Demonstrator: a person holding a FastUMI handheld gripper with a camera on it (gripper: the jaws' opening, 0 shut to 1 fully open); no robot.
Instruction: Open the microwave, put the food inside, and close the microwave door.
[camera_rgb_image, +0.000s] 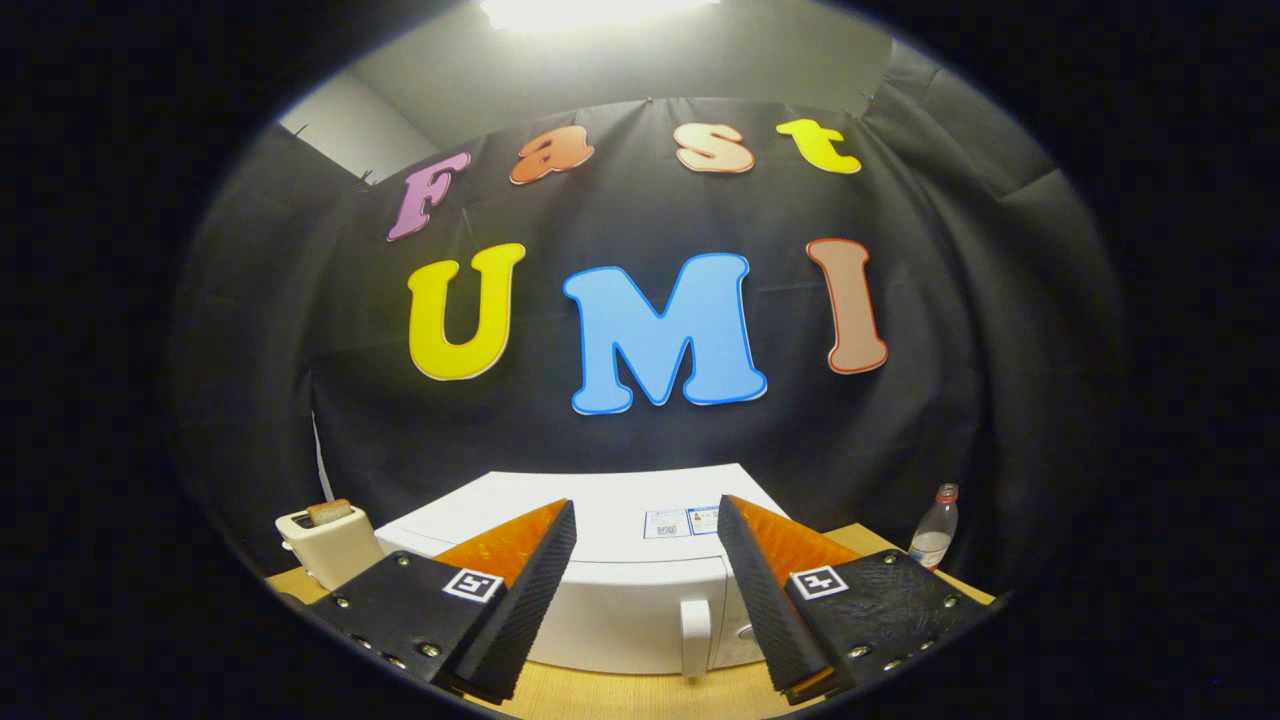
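A white microwave (610, 530) stands on the wooden table just ahead of my fingers, its door shut. The door's vertical white handle (694, 635) sits toward the right of its front, near my right finger. My gripper (647, 505) hangs above the microwave's front edge, open, with nothing between its fingers. I look down on the microwave's top, which carries a small label (680, 522).
A cream toaster (325, 545) with a slice of bread (328, 512) in its slot stands left of the microwave. A clear plastic bottle (935, 528) stands to the right, near the black cloth wall. Wooden table (640, 690) surface shows in front of the microwave.
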